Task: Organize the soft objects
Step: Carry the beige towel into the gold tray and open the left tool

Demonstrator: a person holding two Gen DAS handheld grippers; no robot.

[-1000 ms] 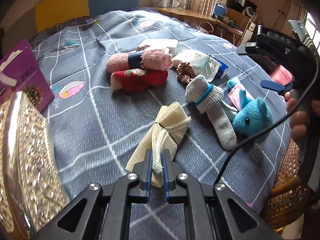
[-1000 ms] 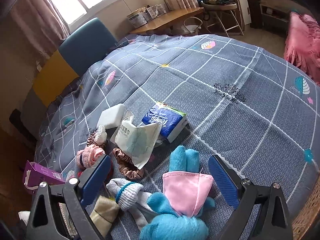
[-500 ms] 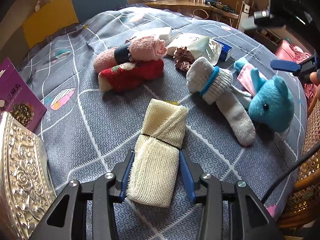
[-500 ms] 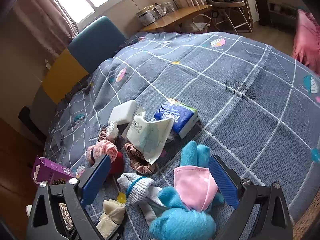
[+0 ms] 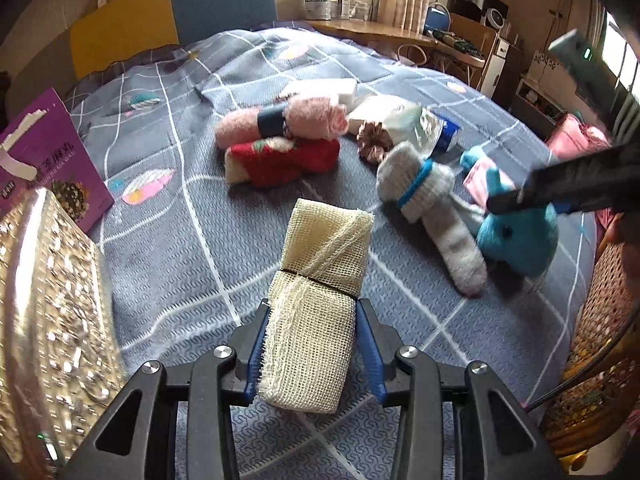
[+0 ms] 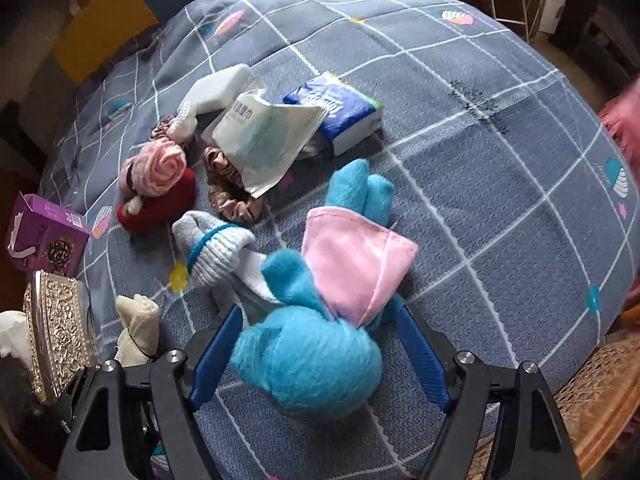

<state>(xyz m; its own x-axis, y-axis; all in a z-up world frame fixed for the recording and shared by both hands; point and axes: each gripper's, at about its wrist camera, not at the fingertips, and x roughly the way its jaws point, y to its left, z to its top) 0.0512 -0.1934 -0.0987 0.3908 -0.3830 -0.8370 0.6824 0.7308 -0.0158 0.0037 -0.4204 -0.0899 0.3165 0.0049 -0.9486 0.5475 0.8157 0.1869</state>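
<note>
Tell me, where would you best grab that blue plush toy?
Around its round head, from above. The blue plush toy lies flat on the bedspread, its head the bulkiest, nearest part. The right gripper already straddles it, jaws closing, pads not yet clearly pressing.

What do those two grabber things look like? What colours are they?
Both are black plastic. The left gripper and the right gripper each have two fingers lined with ribbed blue pads, joined by black link bars with round silver bolts. A thin black cable trails from the right one in the left wrist view.
</note>
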